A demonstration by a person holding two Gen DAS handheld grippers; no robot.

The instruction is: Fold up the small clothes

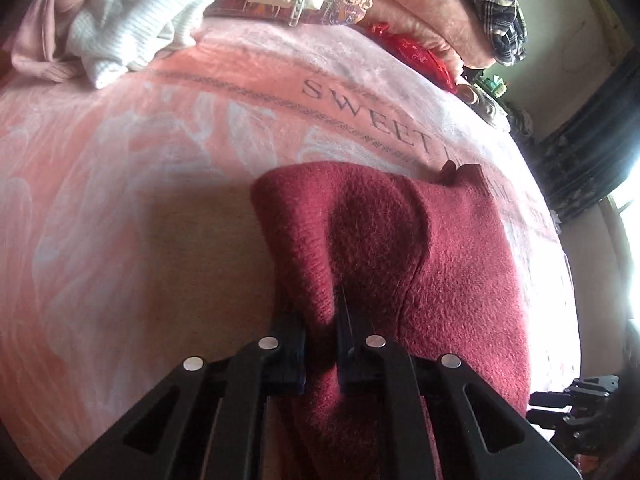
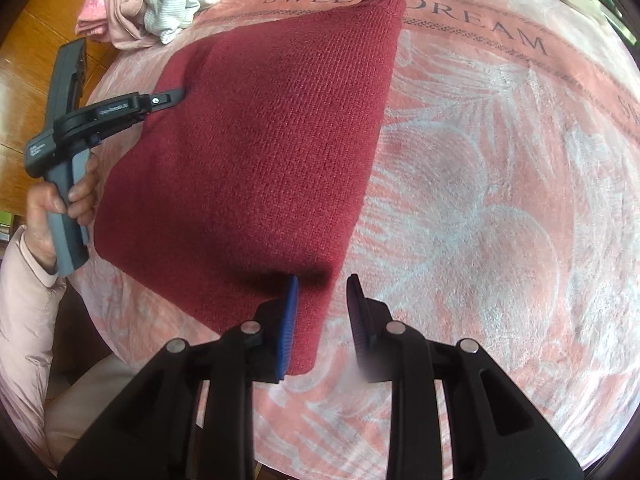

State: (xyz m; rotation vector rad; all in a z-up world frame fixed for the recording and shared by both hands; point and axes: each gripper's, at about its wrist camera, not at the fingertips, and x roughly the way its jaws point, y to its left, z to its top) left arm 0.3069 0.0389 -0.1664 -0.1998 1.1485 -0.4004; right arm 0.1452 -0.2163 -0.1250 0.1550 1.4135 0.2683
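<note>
A dark red knitted garment (image 2: 256, 168) lies folded on the pink blanket (image 2: 500, 200). My left gripper (image 1: 320, 312) is shut on a bunched edge of the red garment (image 1: 380, 248) and lifts it a little. In the right wrist view the left gripper (image 2: 176, 94) pinches the garment's left edge. My right gripper (image 2: 322, 292) is open, its jaws standing either side of the garment's near corner, not closed on it.
A pile of pink and white small clothes (image 1: 108, 28) lies at the blanket's far end, also in the right wrist view (image 2: 160, 0). Folded blankets and a plaid cloth (image 1: 496, 16) are stacked at the far right. Wooden floor (image 2: 28, 60) lies left of the bed.
</note>
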